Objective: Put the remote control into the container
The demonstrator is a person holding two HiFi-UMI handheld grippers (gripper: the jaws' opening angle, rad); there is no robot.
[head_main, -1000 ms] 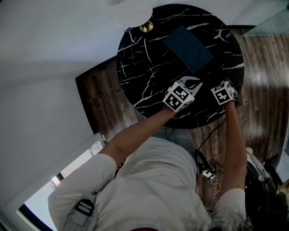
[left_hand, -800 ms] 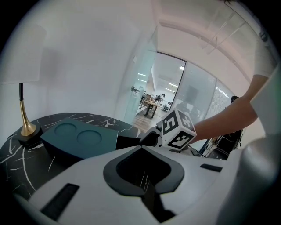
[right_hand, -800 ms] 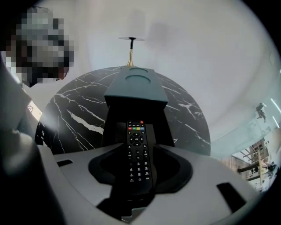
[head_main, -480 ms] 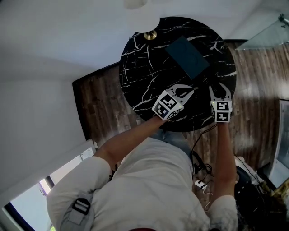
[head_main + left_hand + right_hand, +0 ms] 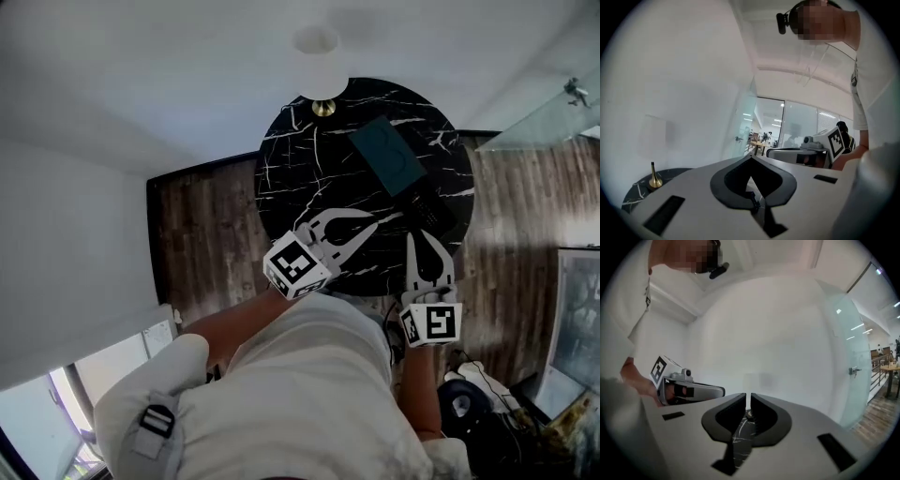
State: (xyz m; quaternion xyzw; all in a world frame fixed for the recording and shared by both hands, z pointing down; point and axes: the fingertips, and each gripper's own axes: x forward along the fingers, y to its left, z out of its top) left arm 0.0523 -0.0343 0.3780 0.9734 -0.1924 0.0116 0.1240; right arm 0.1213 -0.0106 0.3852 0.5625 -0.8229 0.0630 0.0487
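The black remote control (image 5: 435,208) lies on the round black marble table (image 5: 300,159), just right of and nearer than the flat dark teal container (image 5: 387,155). Both grippers hover above the table's near edge, pointing roughly level, away from the remote. My left gripper (image 5: 375,223) (image 5: 751,158) is shut, tips touching, nothing in it. My right gripper (image 5: 418,240) (image 5: 748,401) has just been closing. A thin slit remains between its tips, and only the table surface shows through it.
A brass lamp foot (image 5: 323,108) (image 5: 655,177) under a white shade (image 5: 319,42) stands at the table's far edge by the wall. Wooden floor (image 5: 206,225) surrounds the table. Cables and devices (image 5: 469,394) lie on the floor at the near right.
Both grippers have lifted off the table and drawn back to its near edge. The right jaws, wide before, have narrowed to a slit. The remote, hidden under the right gripper earlier, now lies uncovered.
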